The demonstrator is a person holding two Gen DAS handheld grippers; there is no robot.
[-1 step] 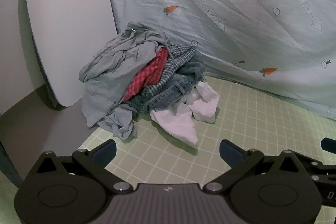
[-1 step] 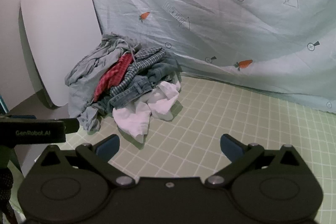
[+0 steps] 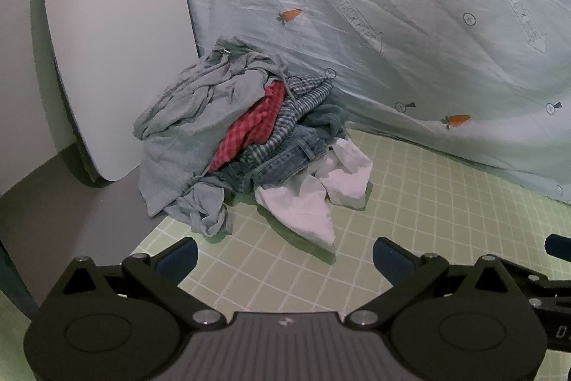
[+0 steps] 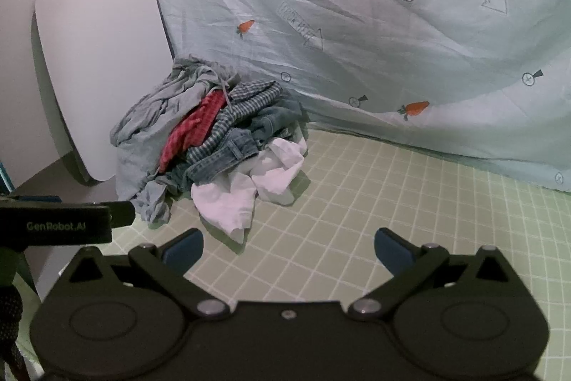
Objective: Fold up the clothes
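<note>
At the upper left of both views a white rounded panel [image 3: 114, 52] leans against the wall. Just right of it, at centre left, lies the crumpled pile of mixed clothes [image 3: 246, 141] – unsorted, nothing folded yet, heaped at the back edge of the pale green gridded mat [image 3: 410, 220] where the light blue printed sheet with carrots and arrows [image 3: 392, 24] hangs down behind.

Within the pile, from its left side: a soft grey-blue jersey garment [image 3: 189, 131] drapes over the top and down the left flank, light and floppy, likely to stretch and sag when lifted. Next comes a red checked cloth [image 3: 249, 131] wedged in the middle, then a blue-and-white checked shirt [image 3: 303, 99], both thin and limp. Below them sits a blue denim piece [image 3: 285, 159] – heavier and stiffer, and probably pinning its neighbours. Furthest right and nearest the camera, a white cotton garment [image 3: 303, 209] spills loose onto the mat.

That white piece looks the easiest to take: it lies free, and its pointed corner at the lower edge gives a clear pinch point. None of it is fragile or slippery; tangling is the main worry.

The left tool [image 3: 285, 256] and the right tool [image 4: 289, 247] both stand spread wide and empty, well short of the pile.
</note>
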